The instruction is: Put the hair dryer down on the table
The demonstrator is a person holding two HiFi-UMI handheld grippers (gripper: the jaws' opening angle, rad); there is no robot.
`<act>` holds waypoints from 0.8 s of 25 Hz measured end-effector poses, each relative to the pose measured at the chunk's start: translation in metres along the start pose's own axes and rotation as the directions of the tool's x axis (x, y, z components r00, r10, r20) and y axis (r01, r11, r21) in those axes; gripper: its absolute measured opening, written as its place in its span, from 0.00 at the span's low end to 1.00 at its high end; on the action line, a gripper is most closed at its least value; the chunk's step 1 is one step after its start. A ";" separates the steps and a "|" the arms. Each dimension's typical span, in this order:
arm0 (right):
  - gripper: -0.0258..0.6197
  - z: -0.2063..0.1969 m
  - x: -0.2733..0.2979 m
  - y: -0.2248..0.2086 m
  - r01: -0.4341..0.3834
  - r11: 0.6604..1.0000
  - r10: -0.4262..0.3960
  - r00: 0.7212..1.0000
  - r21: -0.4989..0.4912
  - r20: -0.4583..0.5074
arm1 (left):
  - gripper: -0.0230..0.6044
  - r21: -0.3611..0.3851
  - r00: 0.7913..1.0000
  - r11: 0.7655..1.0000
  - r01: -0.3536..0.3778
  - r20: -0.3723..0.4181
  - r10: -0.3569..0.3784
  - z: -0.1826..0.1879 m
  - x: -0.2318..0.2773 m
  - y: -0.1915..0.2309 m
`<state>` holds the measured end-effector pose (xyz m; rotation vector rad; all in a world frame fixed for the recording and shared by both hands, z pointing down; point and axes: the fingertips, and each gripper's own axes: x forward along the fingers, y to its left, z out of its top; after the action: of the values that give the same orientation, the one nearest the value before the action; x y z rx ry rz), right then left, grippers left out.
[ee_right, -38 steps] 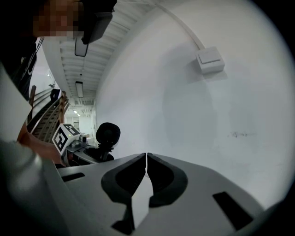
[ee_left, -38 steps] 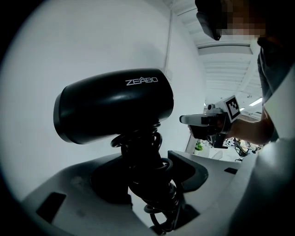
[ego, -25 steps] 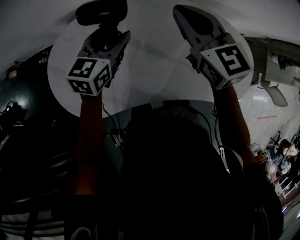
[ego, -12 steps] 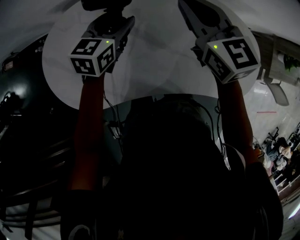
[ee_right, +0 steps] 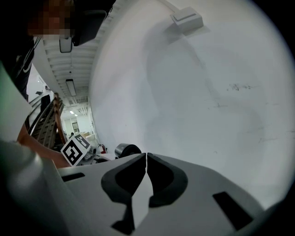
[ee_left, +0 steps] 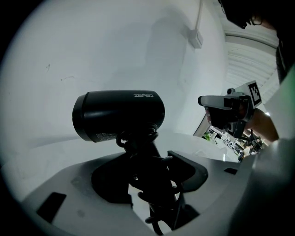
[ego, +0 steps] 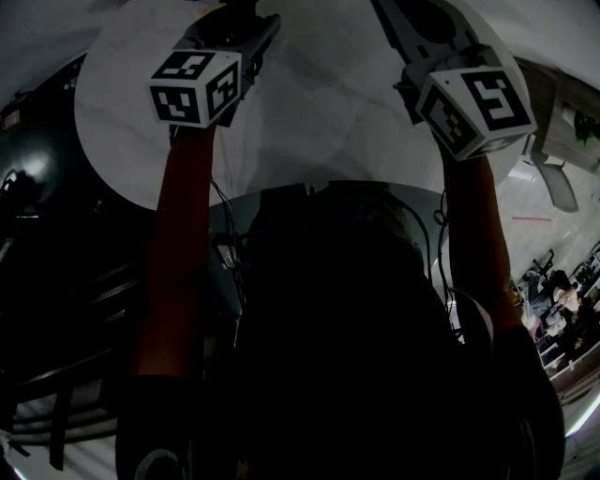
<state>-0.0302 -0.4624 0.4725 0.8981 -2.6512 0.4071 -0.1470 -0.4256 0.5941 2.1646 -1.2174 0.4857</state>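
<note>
A black hair dryer [ee_left: 119,115] stands upright in my left gripper [ee_left: 148,177], which is shut on its handle, where the cord is wound. The barrel lies crosswise above the jaws, over the white round table [ee_left: 115,55]. In the head view the left gripper [ego: 242,21] reaches the top edge and the dryer itself is cut off there. My right gripper [ee_right: 146,159] is shut with nothing in it, its tips touching; it hangs to the right of the left one [ego: 412,19]. From the right gripper view the dryer's barrel end [ee_right: 126,150] shows past the jaws.
A small white box with a cable [ee_right: 186,20] lies on the far side of the table [ego: 319,122]. The person's dark body fills the lower head view. Shelves and furniture [ego: 553,187] stand off to the right, beyond the table's edge.
Both grippers have shifted toward the top of the head view and out over the table. The hair dryer, seen above the left gripper before, has slid out of that view.
</note>
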 end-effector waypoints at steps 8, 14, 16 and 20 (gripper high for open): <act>0.05 -0.017 0.007 -0.001 -0.003 1.000 0.004 1.000 0.018 -0.030 | 0.41 -0.021 0.999 1.000 -0.005 -0.037 0.004 -0.020 0.017 0.009; 0.05 -0.032 0.010 -0.004 -0.004 0.999 0.006 0.999 0.033 -0.046 | 0.41 -0.031 0.997 0.999 -0.016 -0.070 0.014 -0.037 0.029 0.015; 0.06 -0.034 0.011 -0.006 -0.004 0.999 0.006 0.999 0.039 -0.049 | 0.41 -0.036 0.996 0.999 -0.017 -0.084 0.014 -0.042 0.033 0.016; 0.05 -0.035 0.012 -0.010 -0.001 0.999 0.004 0.999 0.046 -0.049 | 0.41 -0.042 0.994 0.999 -0.024 -0.106 0.019 -0.048 0.039 0.019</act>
<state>-0.0258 -0.4640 0.5105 0.8872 -2.6089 0.4863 -0.1449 -0.4266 0.6586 2.0644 -1.1838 0.5708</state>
